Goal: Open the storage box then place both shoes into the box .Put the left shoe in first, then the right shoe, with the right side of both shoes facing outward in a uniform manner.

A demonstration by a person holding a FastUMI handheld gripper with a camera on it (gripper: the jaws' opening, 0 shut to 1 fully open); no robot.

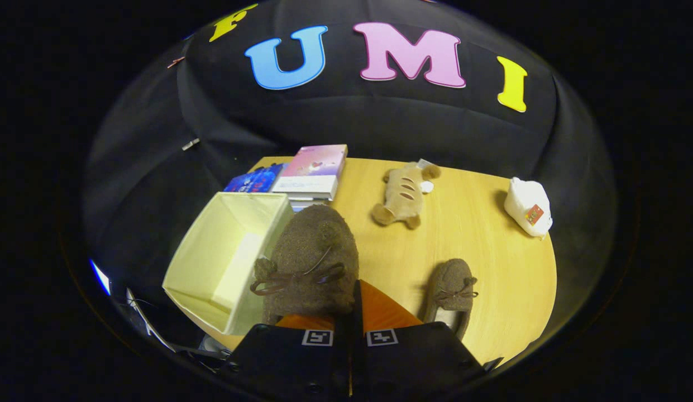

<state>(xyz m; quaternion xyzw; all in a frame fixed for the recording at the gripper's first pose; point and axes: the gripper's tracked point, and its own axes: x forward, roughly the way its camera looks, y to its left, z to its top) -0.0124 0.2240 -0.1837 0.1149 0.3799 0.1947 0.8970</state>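
Observation:
A brown fuzzy shoe with a lace bow (312, 262) hangs lifted just ahead of my gripper (352, 312), whose fingers are pressed together on its rear edge. The toe points away from me. To its left stands the pale yellow storage box (212, 251), open at the top and holding nothing, with the held shoe beside the box's right wall. The second brown shoe (451, 290) lies on the wooden table to the right of my fingers, toe away from me.
Beyond the box lies a stack of books (312, 170) with a blue packet (254, 181) to its left. A tan plush toy (405, 195) lies mid-table. A white plush item (527, 206) sits at the table's far right edge.

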